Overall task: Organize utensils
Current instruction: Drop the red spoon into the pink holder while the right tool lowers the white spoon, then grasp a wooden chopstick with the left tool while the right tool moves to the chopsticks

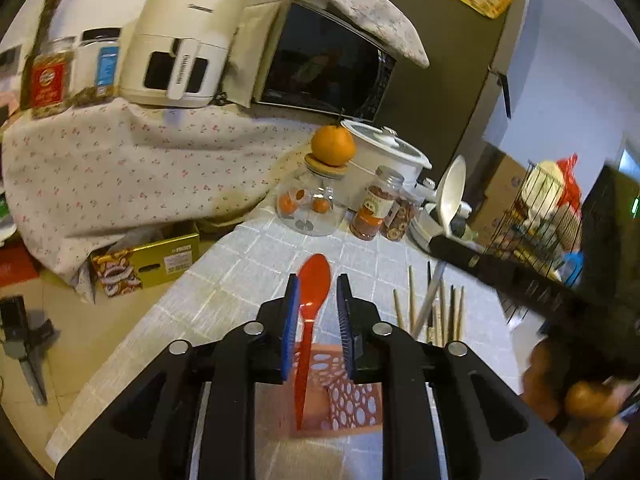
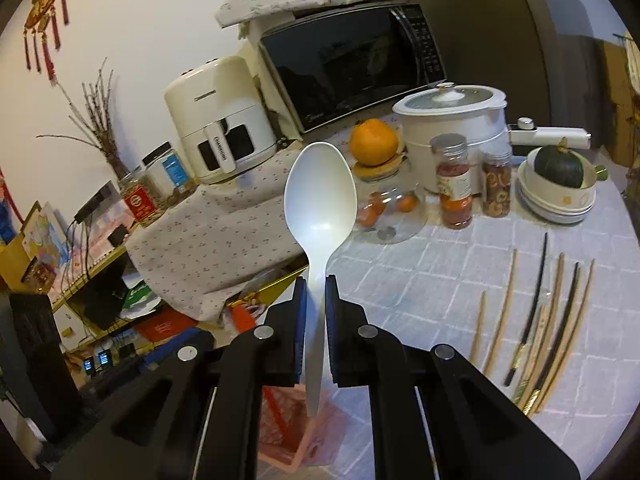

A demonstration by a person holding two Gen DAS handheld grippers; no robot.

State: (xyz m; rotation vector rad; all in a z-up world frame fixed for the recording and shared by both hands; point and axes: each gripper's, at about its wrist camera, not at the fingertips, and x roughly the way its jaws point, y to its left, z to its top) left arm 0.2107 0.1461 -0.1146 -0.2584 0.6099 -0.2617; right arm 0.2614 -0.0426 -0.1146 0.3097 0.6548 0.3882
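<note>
My left gripper (image 1: 317,286) stands open around a red plastic spoon (image 1: 314,284); the blue pads do not touch it. The spoon's handle points down into a pink perforated holder (image 1: 352,400) below the jaws. My right gripper (image 2: 316,292) is shut on a white plastic spoon (image 2: 320,192), bowl up, above the same pink holder (image 2: 280,420). The white spoon (image 1: 450,192) and the right gripper's black body show at the right of the left wrist view. Several wooden and black chopsticks (image 2: 536,320) lie on the tiled tablecloth; they also show in the left wrist view (image 1: 436,308).
Behind stand a glass jar (image 2: 384,208) with an orange (image 2: 374,140) on its lid, two spice jars (image 2: 454,184), a white cooker (image 2: 452,116), stacked bowls holding a green squash (image 2: 558,168), a microwave (image 2: 352,64) and an air fryer (image 2: 218,120). The table edge drops off at the left.
</note>
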